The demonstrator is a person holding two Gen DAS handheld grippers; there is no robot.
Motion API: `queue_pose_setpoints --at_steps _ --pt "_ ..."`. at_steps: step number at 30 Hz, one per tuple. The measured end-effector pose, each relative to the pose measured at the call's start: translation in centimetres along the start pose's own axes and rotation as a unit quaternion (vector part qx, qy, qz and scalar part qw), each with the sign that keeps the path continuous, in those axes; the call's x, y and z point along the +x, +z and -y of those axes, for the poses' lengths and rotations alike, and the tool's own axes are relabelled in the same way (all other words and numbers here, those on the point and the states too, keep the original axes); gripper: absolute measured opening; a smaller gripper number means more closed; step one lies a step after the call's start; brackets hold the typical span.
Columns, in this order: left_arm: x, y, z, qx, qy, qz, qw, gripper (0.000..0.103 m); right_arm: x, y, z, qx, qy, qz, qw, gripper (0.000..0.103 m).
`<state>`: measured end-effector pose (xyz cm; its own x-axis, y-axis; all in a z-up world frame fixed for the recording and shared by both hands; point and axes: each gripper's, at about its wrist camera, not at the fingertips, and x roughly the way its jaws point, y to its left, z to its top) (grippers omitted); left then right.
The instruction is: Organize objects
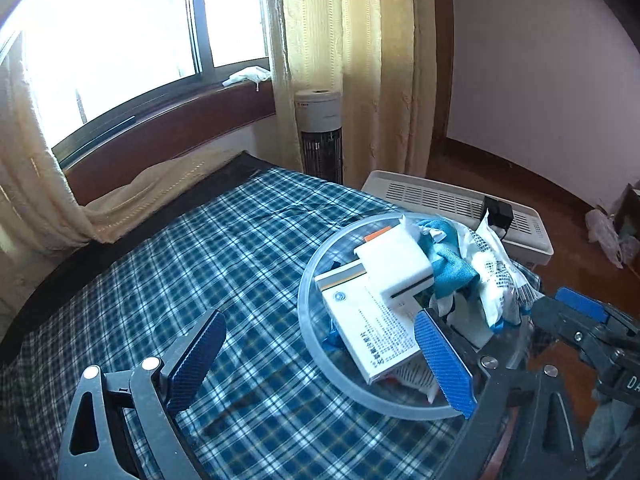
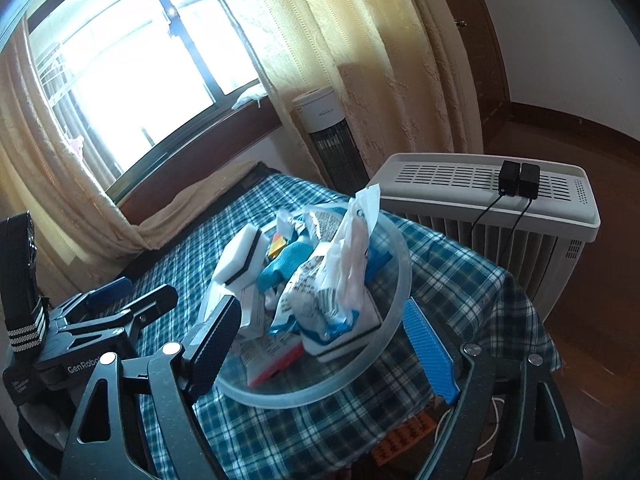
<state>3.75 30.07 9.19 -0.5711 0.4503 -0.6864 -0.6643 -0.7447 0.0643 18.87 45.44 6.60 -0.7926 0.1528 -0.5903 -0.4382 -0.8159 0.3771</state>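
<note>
Left wrist view: left gripper [image 1: 320, 360] has its jaws spread wide, nothing between them. Its left finger hangs over the plaid cloth [image 1: 168, 280]; its right finger pad overlaps the near rim of the clear bowl [image 1: 310, 320], but contact can't be confirmed. The bowl sits at the right corner of the cloth-covered tabletop and is piled full — a white sponge block [image 1: 394, 264] on top, a printed white box [image 1: 372, 328] under it leaning toward the near rim, a teal cloth [image 1: 452, 268] and a white printed packet [image 1: 496, 276] on the bowl's right side. The right gripper [image 1: 580, 316] shows at the right edge, just beside the bowl. Beyond the tabletop: a white heater [image 1: 440, 196] with a black adapter [image 1: 498, 212] on top, a tower fan [image 1: 320, 132], curtains [image 1: 360, 60], a window [image 1: 120, 40].

Right wrist view: right gripper [image 2: 324, 344] is also wide open and straddles the near side of the bowl [image 2: 394, 240] — left finger at the bowl's left rim, right finger just outside the right rim, neither visibly clamped. Sponge block [image 2: 244, 256] stands tilted at the bowl's left, teal cloth [image 2: 284, 264] mid-pile, packet [image 2: 320, 292] in front, a torn white bag [image 2: 356, 236] sticking up above the rim. The left gripper [image 2: 108, 308] sits low left over the cloth [image 2: 460, 280]. The heater [image 2: 488, 200] carries two black adapters [image 2: 518, 180].
</note>
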Motion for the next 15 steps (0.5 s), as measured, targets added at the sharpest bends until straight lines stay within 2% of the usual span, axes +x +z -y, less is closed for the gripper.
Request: queue_pose_setpoints --at_steps 8,15 --pt "-2.2 -1.1 -0.5 -0.002 0.008 0.021 0.9998 0.098 -1.0 -1.0 -2.5 -0.034 -0.014 -0.003 0.999 0.094" --pt "-4.1 -1.7 -1.4 -0.011 0.023 0.047 0.9986 0.102 -1.7 -1.6 -4.1 -0.045 -0.042 0.003 0.998 0.1"
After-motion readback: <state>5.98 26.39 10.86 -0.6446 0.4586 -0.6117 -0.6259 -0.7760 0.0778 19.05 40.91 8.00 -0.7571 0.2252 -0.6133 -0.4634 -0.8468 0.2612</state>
